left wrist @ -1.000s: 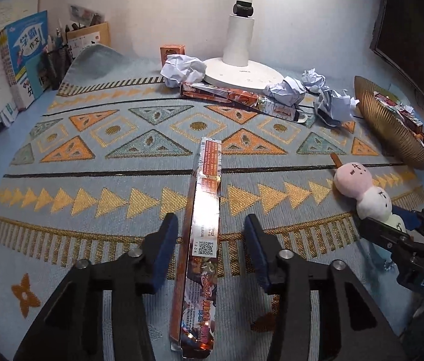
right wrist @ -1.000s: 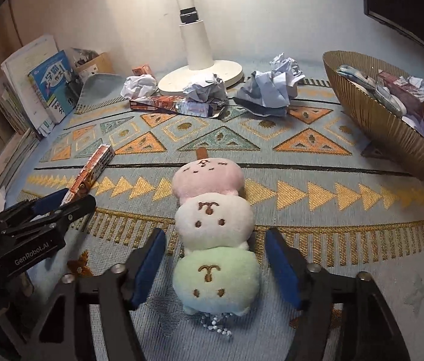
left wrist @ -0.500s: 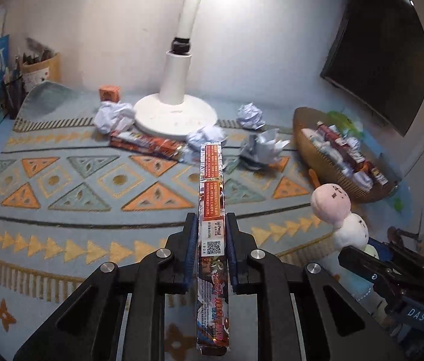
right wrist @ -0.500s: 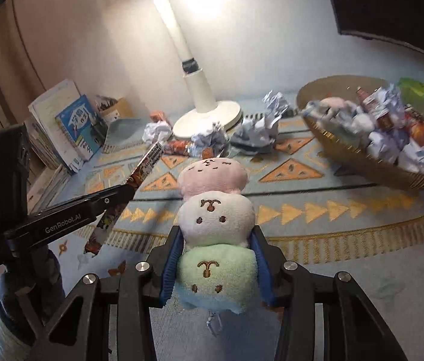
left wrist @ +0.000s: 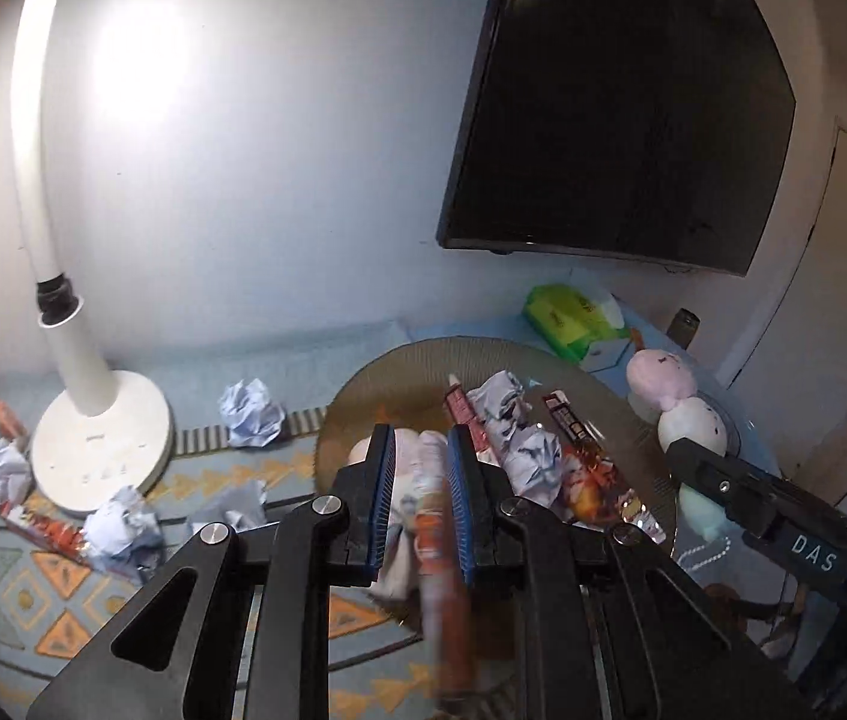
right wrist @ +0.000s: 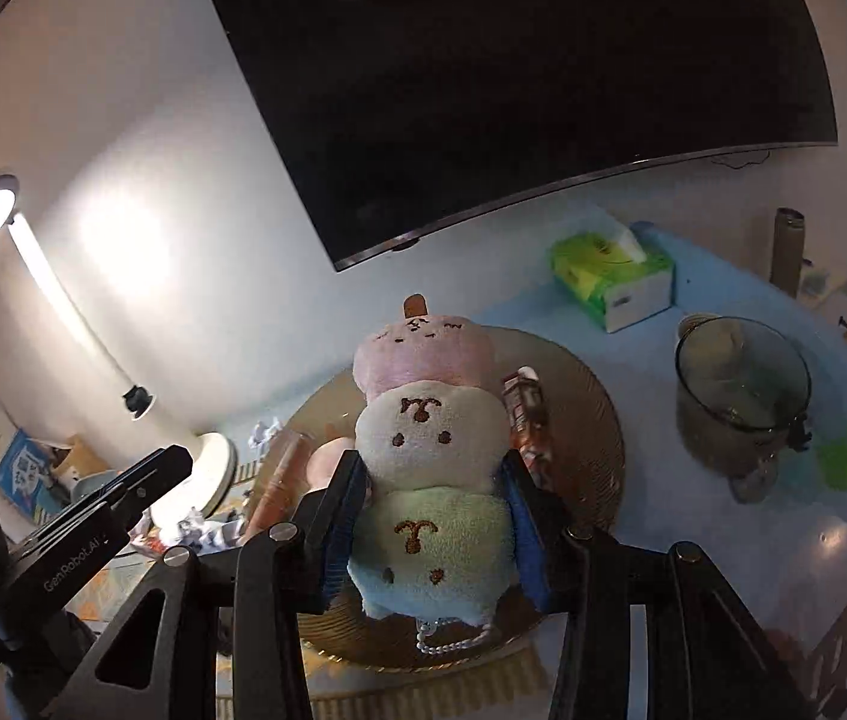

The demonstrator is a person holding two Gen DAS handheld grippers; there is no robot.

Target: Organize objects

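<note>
My left gripper (left wrist: pixel 420 456) is shut on a long red and orange snack box (left wrist: pixel 442 546), blurred by motion, and holds it above the golden ribbed basket (left wrist: pixel 363 387). The basket holds crumpled paper (left wrist: pixel 534 456) and snack packs (left wrist: pixel 588 468). My right gripper (right wrist: pixel 430 471) is shut on a plush skewer toy (right wrist: pixel 423 360) of pink, white and green balls, gripped at the green ball over the same basket (right wrist: pixel 600 420). In the left wrist view the toy (left wrist: pixel 663 372) hangs at the basket's right edge. The left gripper (right wrist: pixel 147 477) shows at the left of the right wrist view.
A white lamp base (left wrist: pixel 102 444) stands left of the basket, with crumpled paper balls (left wrist: pixel 252 414) and another snack box (left wrist: pixel 45 525) on the patterned mat. A green tissue box (right wrist: pixel 609 276) and a glass pot (right wrist: pixel 741 390) sit beyond. A dark screen (left wrist: pixel 615 96) hangs on the wall.
Both grippers stood open around the box and the toy on the mat, then closed on them. They have since lifted and swung right to hang over the basket.
</note>
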